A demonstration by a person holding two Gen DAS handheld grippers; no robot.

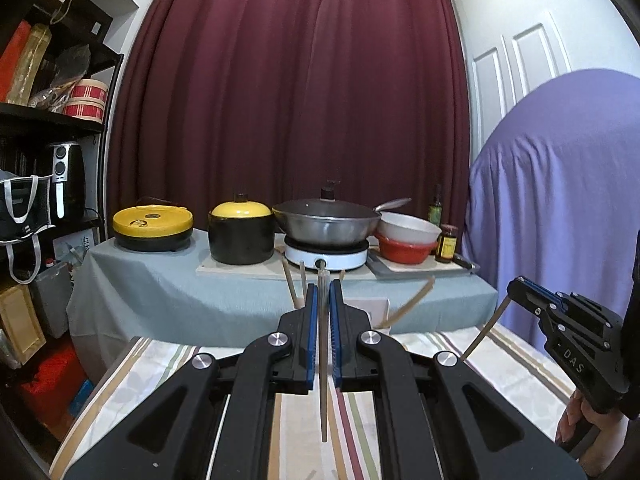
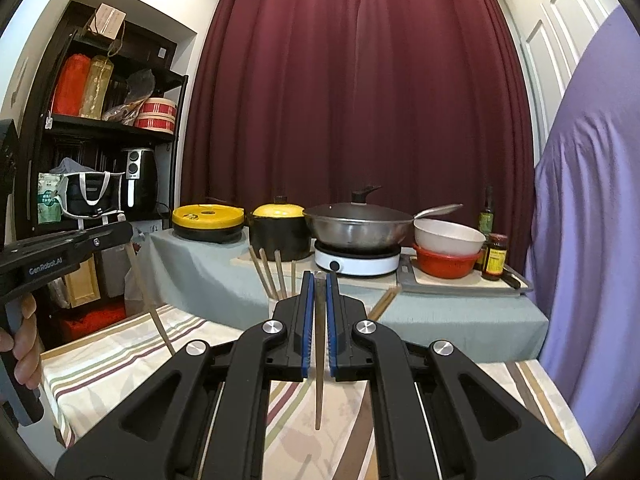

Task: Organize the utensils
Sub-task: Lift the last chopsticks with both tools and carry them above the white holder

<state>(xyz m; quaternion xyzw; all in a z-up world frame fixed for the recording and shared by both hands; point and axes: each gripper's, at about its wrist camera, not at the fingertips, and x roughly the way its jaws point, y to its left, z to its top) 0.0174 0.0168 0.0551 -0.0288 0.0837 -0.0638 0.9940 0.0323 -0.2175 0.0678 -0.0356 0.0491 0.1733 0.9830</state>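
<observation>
I have one chopstick pinched in my left gripper (image 1: 323, 296) and another chopstick (image 2: 319, 352) clamped in my right gripper (image 2: 319, 292), both hanging tip-down above the striped tablecloth (image 2: 120, 364). Just ahead, a white holder (image 1: 378, 308) already has several chopsticks (image 2: 268, 276) standing in it. I judge the sorting well underway; these two are not yet dropped in.

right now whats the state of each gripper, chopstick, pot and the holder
left gripper: shut on a chopstick
left chopstick: held upright, tip down
right gripper: shut on a chopstick
right chopstick: held upright, tip down
chopstick holder: several chopsticks standing in it
wok: lidded, on the burner
black clay pot: lid on
</observation>
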